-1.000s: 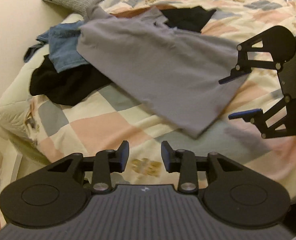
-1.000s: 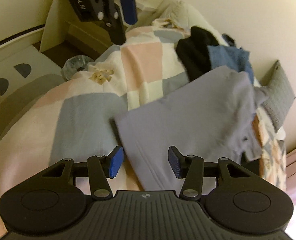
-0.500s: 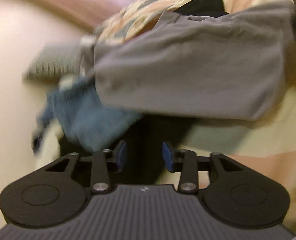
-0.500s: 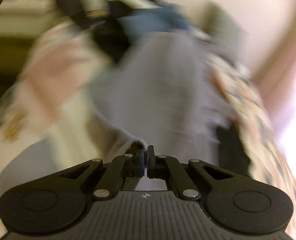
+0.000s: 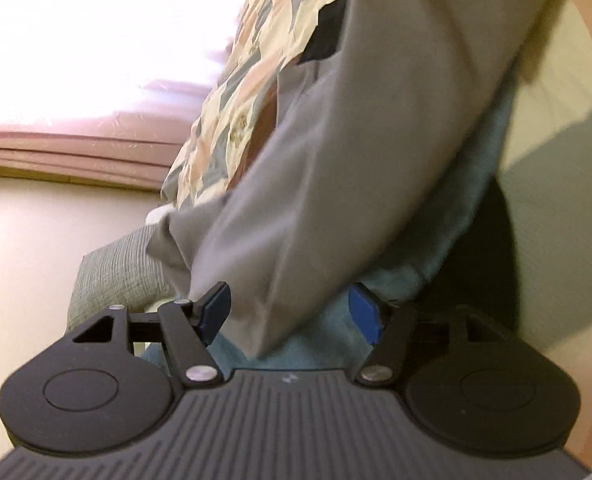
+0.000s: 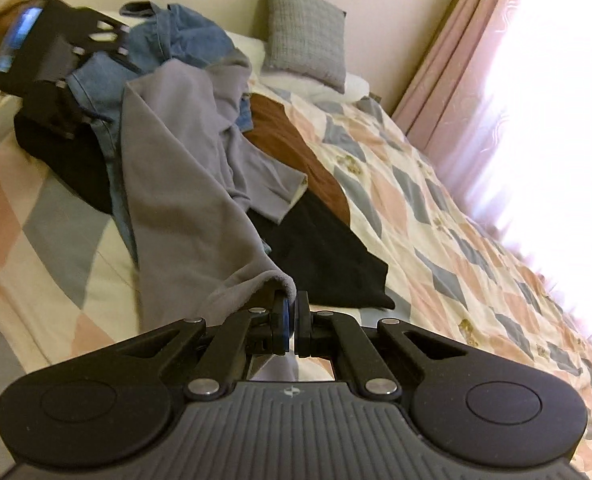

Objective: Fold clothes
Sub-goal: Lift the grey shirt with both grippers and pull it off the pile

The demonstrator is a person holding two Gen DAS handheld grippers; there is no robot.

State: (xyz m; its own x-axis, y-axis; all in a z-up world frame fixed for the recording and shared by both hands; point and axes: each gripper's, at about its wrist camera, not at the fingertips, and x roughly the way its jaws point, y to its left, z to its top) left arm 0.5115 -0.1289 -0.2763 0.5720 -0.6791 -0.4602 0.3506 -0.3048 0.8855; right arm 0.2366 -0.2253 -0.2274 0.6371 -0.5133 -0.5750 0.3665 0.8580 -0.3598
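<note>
1. Your right gripper (image 6: 291,318) is clenched on one edge of the grey garment (image 6: 175,184). Fabric is bunched right at the pads, and the cloth runs from there up across the bed (image 6: 436,220).
2. Your left gripper (image 5: 289,316) is released, jaws wide apart. A corner of the grey garment (image 5: 336,168) hangs between the fingers (image 5: 215,312), not pinched.
3. In the right wrist view your left gripper (image 6: 61,80) sits at the far end of the grey garment, over the clothes pile. Blurred there, so no contact call from that view.
4. The grey garment lies stretched lengthwise over the pile, draped on the other clothes.
5. Blue denim piece (image 6: 175,44) is under and beyond the grey garment's far end. In the left wrist view the same denim (image 5: 320,344) shows directly beneath the hanging corner.
6. Black garment (image 6: 320,252) lies flat just beside the grey garment on the window side, and a brown garment (image 6: 291,148) beyond it is partly tucked under the grey one.
7. Another black garment (image 6: 67,160) sits on the grey garment's other side, under the denim.
8. Grey knit pillow (image 6: 306,48) leans on the wall beyond the grey garment's far end.
9. Pink curtain (image 6: 456,80) is past the black garment, along the bed's edge.
</note>
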